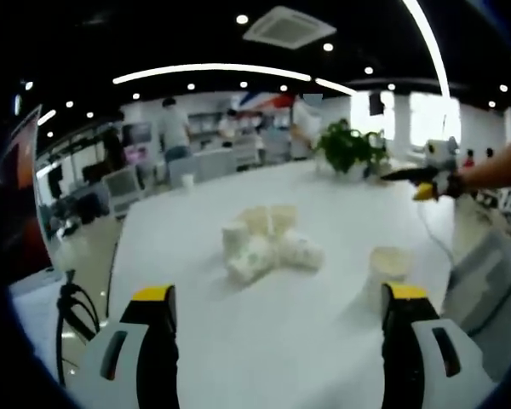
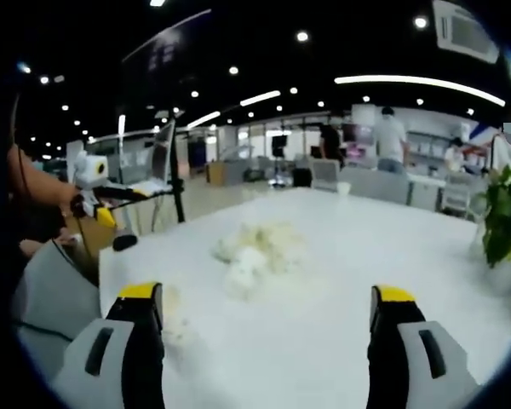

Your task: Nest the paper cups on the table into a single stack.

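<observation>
Both grippers' jaws stand apart; the heap of paper cups (image 1: 268, 243) lies ahead between the left gripper (image 1: 277, 298) jaws, a lone cup (image 1: 389, 264) just beside its right jaw.

Open office, ceiling light strips (image 1: 213, 72), potted plant (image 1: 351, 146) beyond.

Left gripper view: bare table (image 1: 264, 341) fills the lower centre between the wide-set jaws, so the path forward to mid-frame is free. A cup pile (image 1: 268, 243) blocks the centre. One upright cup (image 1: 388, 266) stands right of centre, just above the right jaw. A plant (image 1: 351, 146) sits at the far edge, upper right; the other gripper (image 1: 433, 175) hangs beside it.

Right gripper view: open table (image 2: 264, 341) at lower centre; cups (image 2: 254, 249) obstruct mid-frame; plant (image 2: 504, 215) stands at the right edge
</observation>
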Available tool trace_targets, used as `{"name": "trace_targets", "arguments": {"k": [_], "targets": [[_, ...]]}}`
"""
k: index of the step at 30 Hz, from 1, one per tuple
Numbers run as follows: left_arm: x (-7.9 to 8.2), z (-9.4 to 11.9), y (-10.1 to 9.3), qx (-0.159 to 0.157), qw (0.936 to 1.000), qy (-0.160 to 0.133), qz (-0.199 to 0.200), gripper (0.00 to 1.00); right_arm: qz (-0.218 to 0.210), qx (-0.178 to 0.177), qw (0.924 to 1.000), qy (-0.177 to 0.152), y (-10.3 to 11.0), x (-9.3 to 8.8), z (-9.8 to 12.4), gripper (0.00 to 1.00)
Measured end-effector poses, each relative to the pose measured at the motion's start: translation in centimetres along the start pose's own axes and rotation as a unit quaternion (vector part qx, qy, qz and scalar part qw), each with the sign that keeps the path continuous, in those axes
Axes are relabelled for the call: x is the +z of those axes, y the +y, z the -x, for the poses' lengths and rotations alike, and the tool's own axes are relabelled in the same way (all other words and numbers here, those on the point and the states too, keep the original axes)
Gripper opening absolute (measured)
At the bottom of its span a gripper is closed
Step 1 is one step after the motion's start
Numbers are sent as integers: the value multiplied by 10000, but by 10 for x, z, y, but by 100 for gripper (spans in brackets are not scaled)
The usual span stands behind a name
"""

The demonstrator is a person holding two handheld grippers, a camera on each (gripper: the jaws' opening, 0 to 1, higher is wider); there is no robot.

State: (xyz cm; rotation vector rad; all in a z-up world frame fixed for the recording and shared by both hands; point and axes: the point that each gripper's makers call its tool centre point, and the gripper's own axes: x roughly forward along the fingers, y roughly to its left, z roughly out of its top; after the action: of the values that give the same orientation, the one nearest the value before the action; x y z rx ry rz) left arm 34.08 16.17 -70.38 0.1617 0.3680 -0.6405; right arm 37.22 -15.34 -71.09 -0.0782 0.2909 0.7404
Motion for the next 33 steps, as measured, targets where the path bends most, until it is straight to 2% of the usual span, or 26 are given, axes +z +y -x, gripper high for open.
{"name": "trace_targets", "arguments": {"k": [7, 10, 12, 24, 33], "targets": [[-2, -5, -1, -35, 10000, -19, 81, 99, -34, -53, 10000, -23, -8, -3, -13, 100], [-11, -7, -6, -179, 9996, 216, 53, 98, -12, -64, 10000, -16, -9, -4, -19, 100], [-11, -8, -5, -145, 9997, 172, -59, 99, 16, -50, 10000, 7, -10, -5, -25, 100], [-9, -11, 1, -145, 9998, 79, 98, 99, 33, 37, 9999, 94, -13, -14, -55, 99], [-14, -11, 0, -201, 9994, 216, 171, 99, 49, 134, 9998, 123, -13, -12, -74, 99]]}}
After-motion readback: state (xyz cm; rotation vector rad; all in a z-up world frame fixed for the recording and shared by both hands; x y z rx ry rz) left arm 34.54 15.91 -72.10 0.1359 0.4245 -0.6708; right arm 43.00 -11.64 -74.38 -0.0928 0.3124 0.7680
